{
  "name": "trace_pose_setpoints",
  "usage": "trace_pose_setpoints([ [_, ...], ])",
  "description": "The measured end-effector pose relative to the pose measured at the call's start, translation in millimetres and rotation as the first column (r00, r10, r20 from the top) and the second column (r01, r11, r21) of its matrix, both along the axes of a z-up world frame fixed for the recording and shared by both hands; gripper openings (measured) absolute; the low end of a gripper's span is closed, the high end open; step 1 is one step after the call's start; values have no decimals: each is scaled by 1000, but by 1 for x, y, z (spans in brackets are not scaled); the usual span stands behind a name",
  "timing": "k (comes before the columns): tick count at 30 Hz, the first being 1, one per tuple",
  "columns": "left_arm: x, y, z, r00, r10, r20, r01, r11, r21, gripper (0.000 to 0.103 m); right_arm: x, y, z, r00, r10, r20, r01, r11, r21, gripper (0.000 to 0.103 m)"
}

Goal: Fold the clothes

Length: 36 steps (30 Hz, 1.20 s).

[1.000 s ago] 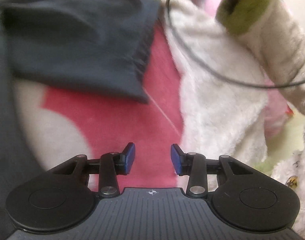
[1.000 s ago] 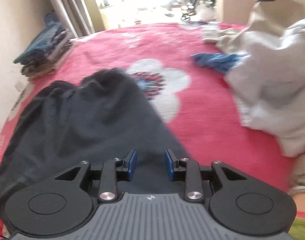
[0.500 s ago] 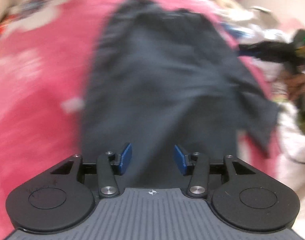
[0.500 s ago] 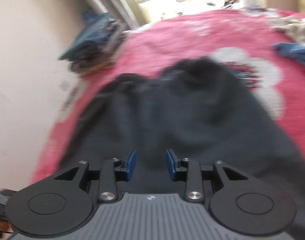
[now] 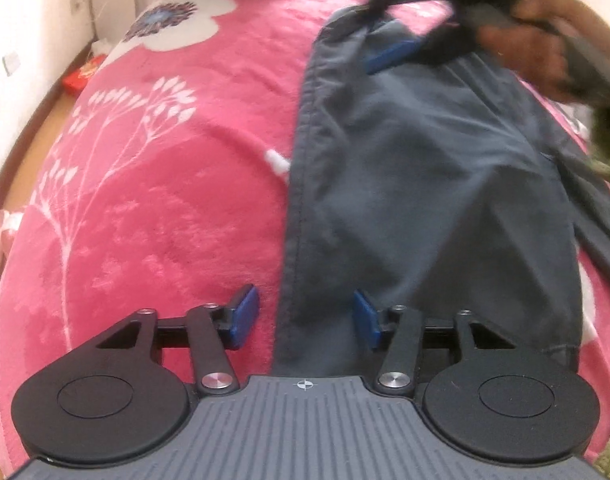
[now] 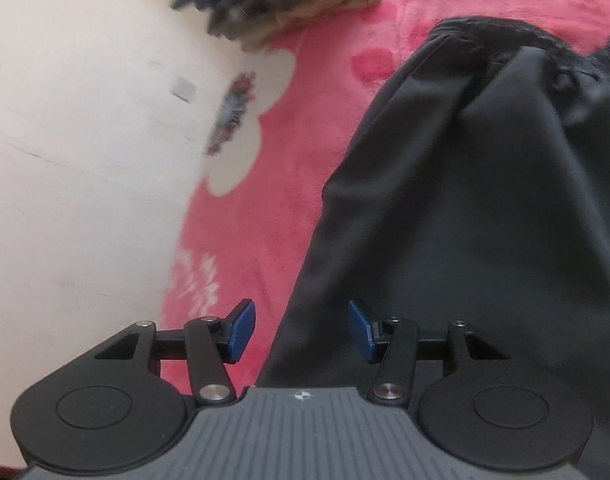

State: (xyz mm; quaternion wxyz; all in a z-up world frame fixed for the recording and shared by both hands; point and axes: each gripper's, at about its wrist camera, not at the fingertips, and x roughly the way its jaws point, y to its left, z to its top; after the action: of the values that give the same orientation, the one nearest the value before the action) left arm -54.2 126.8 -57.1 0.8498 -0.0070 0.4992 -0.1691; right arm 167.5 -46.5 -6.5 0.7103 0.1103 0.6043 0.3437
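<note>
Left gripper (image 5: 303, 316) and right gripper (image 6: 301, 330) both hold fingers apart.

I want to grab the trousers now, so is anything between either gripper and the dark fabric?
Nothing visible. The left gripper straddles the dark trousers' side seam, open; the right gripper sits open over the same edge.

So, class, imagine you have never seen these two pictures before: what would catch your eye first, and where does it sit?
The bright pink floral blanket fills both views, with a big white flower printed near the wall. Down its middle lies the dark grey garment, spread lengthwise. Each view is framed below by an open gripper with blue-padded jaws, the left gripper and the right gripper each straddling the garment's left edge, and a stack of folded clothes sits by the wall.
</note>
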Motion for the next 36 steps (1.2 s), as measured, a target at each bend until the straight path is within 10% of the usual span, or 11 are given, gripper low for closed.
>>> trace_pose_setpoints([
  [7,-4,-6,-1,997,-78,24,78,997,10,8,10,40,-17,1000,-7,18,9,989,-147,57],
  [11,-7,-1,15,992,-113,52,120,981,-155,0,6,39,-24,1000,-5,31,10,988,-154,58],
  [15,-9,-8,42,972,-189,141,226,921,-318,0,1,33,-35,999,12,44,-5,988,-152,49],
  [23,8,-52,65,923,-321,212,382,833,-401,0,1,-24,-17,993,10,119,-1,997,-75,7],
  [36,55,-171,113,836,-465,290,544,644,-538,0,47,-178,66,950,-116,289,99,992,75,3],
])
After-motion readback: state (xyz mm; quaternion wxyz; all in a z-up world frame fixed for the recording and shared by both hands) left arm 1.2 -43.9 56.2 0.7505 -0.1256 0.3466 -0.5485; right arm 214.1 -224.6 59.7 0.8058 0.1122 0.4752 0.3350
